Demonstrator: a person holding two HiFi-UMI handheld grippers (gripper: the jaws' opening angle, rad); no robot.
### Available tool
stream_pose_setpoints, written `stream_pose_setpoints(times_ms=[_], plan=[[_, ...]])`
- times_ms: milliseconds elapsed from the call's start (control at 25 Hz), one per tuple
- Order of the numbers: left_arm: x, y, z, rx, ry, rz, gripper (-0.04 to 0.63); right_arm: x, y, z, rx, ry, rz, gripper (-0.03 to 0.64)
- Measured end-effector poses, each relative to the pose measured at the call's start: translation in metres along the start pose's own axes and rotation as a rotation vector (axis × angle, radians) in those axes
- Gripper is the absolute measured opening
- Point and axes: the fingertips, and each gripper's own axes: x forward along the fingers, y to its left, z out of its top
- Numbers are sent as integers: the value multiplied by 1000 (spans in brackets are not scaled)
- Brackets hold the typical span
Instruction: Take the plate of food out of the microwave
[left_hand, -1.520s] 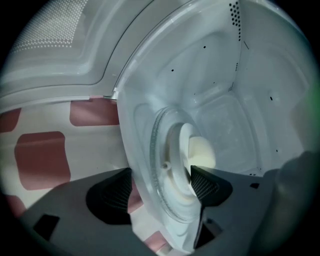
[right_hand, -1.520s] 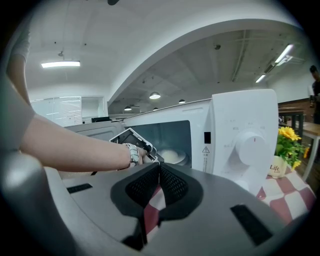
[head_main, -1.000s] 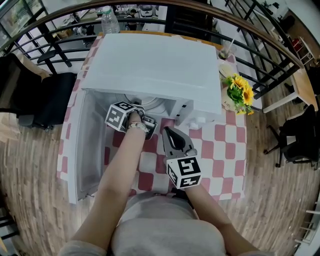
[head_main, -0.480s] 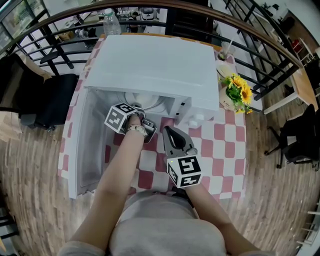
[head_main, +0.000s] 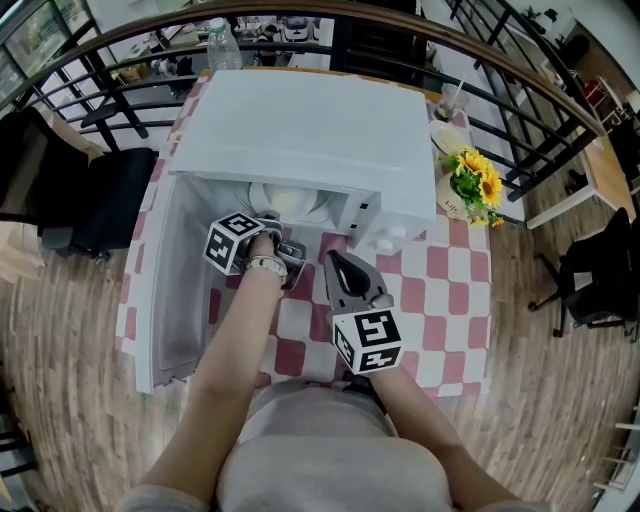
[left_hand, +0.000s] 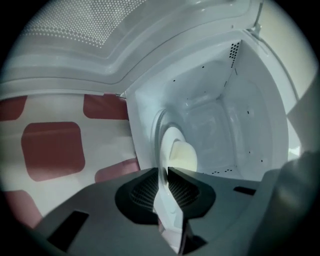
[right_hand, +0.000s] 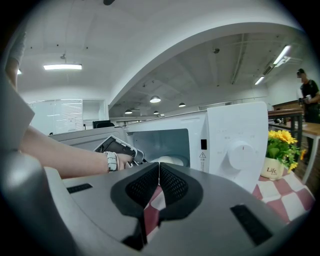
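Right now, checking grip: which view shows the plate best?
Left gripper view: the plate sits close, rim in the left hand-held gripper, jaws just closing. Head view shows a sliver; right gripper view, a distant edge.

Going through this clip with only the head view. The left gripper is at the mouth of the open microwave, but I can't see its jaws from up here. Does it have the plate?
Observer: Yes. In the left gripper view, the left gripper has just been closing, and its pads now pinch the plate by its near rim.
Operator: What's the food like up close?
Observer: It's a pale, smooth, rounded lump of food sitting on the plate, inside the microwave.
Operator: And the right one?
Observer: The right gripper has its jaws together on nothing. It's outside the oven, over the checked cloth.
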Motion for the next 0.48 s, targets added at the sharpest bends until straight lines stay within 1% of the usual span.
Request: stream_pose_setpoints(times_ms=[80, 200, 360, 480], plan=[[0, -1, 0, -8, 4, -10, 54, 0, -1, 1, 0, -4, 0, 26], [-1, -1, -1, -24, 10, -32, 49, -1, -1, 2, 1, -7, -3, 25], [-4, -1, -5, -76, 8, -101, 31, -4, -2, 3, -1, -10, -7, 25], [-7, -2, -6, -94, 1, -148, 23, -6, -2, 4, -1, -14, -10, 25]])
